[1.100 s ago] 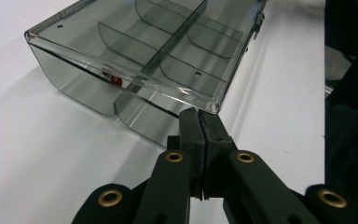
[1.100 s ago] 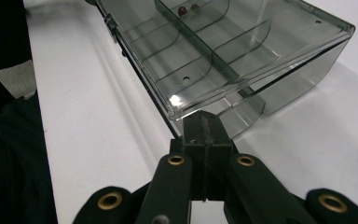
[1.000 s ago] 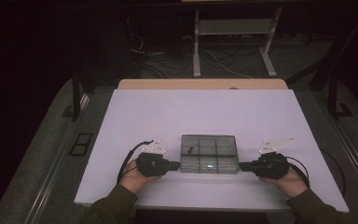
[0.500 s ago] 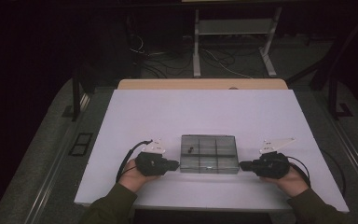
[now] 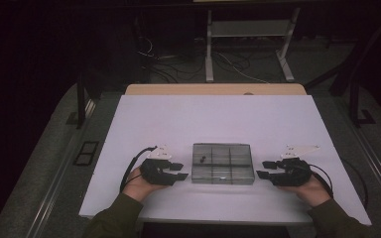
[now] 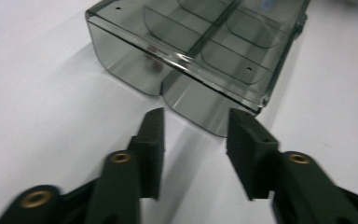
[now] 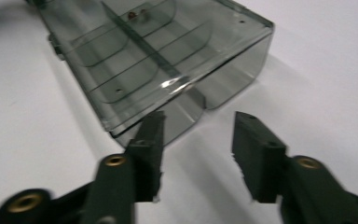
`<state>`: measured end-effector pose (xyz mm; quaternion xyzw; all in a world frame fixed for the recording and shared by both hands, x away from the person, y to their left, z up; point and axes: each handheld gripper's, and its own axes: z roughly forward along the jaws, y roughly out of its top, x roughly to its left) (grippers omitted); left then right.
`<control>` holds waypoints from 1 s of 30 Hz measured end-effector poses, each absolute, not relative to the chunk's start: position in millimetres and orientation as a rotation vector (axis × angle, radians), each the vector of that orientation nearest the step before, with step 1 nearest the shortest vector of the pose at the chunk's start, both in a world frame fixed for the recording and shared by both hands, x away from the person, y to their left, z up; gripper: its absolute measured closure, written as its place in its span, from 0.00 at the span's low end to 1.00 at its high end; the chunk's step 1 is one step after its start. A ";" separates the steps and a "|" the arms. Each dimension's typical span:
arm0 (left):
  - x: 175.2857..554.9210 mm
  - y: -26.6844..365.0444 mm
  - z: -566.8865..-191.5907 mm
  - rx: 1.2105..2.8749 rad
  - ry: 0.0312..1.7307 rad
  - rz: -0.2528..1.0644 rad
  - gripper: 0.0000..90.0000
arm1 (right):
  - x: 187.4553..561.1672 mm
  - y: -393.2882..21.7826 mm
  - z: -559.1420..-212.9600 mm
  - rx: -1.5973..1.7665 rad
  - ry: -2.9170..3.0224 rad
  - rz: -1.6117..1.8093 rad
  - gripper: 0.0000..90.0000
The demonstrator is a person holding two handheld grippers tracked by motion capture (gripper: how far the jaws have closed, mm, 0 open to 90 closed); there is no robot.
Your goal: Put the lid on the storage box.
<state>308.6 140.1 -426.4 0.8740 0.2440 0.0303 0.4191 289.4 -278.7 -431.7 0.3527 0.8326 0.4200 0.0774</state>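
Observation:
A smoky clear compartment box (image 5: 223,163) lies flat on the white tabletop (image 5: 218,119), near its front middle. One far-left cell holds small dark bits (image 5: 202,159). My left gripper (image 5: 181,171) rests on the table just left of the box and points at its left end. Its jaws have just been opening and stand open, with nothing between them. In the left gripper view the box (image 6: 200,42) lies just past the left gripper (image 6: 196,121). My right gripper (image 5: 263,169) mirrors it at the right end; its jaws have also just been opening and are empty. The right gripper view shows the box (image 7: 158,51) just beyond the right gripper (image 7: 199,122).
Behind the white top runs a strip of wood-coloured table edge (image 5: 213,89). A metal stand (image 5: 248,44) and loose cables (image 5: 178,62) sit on the dark floor beyond. Bare white surface stretches behind the box and to both sides.
Both grippers were shut against the box's ends; now both have opened and their tips stand a little off the box. The box has not moved.

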 end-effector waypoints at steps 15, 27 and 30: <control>310.8 150.8 -433.1 2.187 0.664 0.160 0.01 | 292.4 -277.7 -441.8 1.107 2.483 1.243 0.11; 294.9 167.7 -428.4 2.141 0.660 0.201 0.00 | 280.2 -283.6 -440.5 1.060 2.465 1.259 0.11; 290.8 172.9 -429.4 2.137 0.656 0.208 0.00 | 277.2 -285.3 -440.9 1.052 2.450 1.250 0.11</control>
